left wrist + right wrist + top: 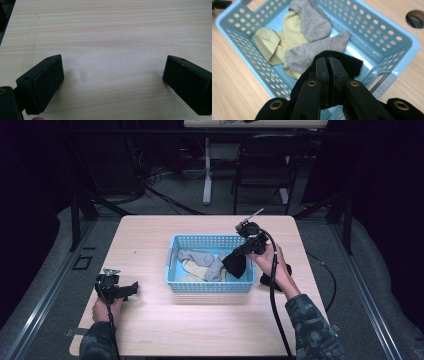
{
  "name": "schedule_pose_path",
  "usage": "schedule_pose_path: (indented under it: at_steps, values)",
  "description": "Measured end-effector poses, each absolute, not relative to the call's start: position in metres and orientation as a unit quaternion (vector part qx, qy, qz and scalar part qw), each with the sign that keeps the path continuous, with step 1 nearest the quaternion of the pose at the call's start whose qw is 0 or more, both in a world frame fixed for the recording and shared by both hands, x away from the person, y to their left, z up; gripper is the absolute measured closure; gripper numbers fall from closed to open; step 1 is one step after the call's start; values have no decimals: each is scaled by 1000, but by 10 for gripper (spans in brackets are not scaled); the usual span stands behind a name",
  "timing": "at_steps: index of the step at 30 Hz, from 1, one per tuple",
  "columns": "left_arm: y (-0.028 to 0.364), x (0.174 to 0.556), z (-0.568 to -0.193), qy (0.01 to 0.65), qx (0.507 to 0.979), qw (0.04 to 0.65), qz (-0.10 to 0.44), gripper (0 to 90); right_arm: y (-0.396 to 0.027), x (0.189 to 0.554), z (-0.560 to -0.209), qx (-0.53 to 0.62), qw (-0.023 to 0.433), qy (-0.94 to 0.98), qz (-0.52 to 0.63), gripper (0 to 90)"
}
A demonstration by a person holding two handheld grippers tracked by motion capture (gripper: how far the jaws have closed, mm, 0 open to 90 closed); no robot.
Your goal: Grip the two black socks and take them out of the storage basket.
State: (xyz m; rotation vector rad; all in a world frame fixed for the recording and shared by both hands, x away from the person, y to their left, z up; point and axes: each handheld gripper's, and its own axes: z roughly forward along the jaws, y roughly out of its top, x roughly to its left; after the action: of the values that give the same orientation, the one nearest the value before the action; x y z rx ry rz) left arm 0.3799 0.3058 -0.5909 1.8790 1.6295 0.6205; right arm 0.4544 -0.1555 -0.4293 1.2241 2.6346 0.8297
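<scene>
Now, right gripper [328, 62]: clamped on black sock [348, 62] over blue basket [404, 47].
Left gripper [112, 75]: jaws apart, bench [112, 30] at 8 o'clock.

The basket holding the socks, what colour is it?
Light blue. The basket, with its perforated walls, shows best in the right gripper view.

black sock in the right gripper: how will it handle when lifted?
Probably floppy: the black sock droops from the shut right gripper over the blue basket. Likely light, as a thin pinch holds it. Its loose end may snag the rim.
</scene>
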Motion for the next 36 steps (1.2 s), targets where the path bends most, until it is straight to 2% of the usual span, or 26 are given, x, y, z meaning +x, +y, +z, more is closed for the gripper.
schedule_pose_path:
  at_steps: [36]
  values:
    - [306,380,-591,609,703,285,232,34,-186,436,-344,394,121,852,324,869]
